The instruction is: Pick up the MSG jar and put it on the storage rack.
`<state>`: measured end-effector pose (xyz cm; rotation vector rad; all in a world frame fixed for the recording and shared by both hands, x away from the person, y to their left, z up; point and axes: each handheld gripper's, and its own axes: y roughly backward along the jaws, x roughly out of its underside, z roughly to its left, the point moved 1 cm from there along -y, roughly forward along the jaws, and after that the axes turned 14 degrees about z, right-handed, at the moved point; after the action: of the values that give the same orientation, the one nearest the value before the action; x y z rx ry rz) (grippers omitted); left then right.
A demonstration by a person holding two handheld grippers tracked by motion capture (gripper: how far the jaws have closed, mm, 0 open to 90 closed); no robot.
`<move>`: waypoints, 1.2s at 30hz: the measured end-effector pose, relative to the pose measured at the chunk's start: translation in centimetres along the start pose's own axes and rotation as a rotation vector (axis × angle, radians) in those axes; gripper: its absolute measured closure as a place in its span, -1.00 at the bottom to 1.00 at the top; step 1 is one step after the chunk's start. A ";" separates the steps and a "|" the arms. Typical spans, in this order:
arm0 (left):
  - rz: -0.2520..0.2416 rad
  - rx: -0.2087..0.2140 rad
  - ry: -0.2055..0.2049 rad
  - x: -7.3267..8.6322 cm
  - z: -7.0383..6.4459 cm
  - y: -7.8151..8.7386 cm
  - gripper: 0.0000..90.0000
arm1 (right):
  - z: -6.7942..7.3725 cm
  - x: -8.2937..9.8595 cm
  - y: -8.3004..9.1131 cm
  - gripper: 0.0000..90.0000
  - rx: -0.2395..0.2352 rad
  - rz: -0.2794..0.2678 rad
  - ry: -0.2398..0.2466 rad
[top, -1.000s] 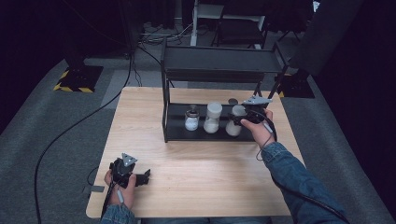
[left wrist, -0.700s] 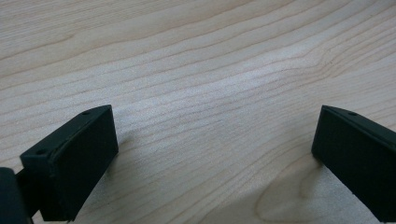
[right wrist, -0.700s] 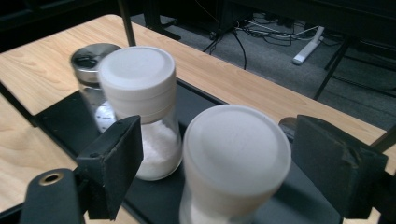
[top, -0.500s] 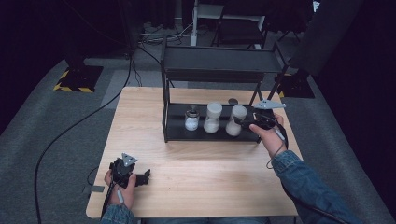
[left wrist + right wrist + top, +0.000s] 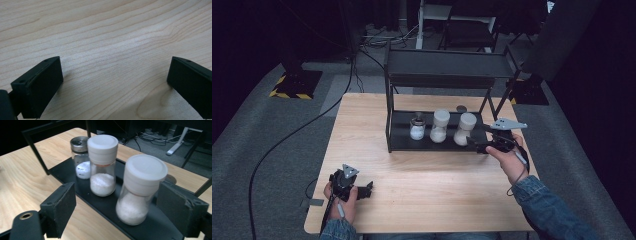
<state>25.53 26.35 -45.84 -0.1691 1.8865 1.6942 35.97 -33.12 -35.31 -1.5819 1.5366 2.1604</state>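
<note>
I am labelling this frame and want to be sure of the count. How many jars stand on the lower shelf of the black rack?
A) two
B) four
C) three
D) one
C: on the lower shelf stand a metal-capped jar and two white-capped jars side by side, and the right gripper has its jaws open toward them.
</note>
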 end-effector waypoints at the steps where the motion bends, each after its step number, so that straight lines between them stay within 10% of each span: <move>1: 0.000 0.000 0.000 0.0 0.0 0.0 -0.99 | 0.1 0.1 0.1 -0.66 -0.003 0.000 0.002; 36: 0.002 -0.003 -0.005 0.0 0.0 0.0 -0.99 | 0.9 6.4 -2.4 -0.70 -0.084 0.101 0.023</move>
<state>25.54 26.36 -45.81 -0.1643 1.8816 1.6973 33.58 -34.29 -41.67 -1.5917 1.5858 2.2965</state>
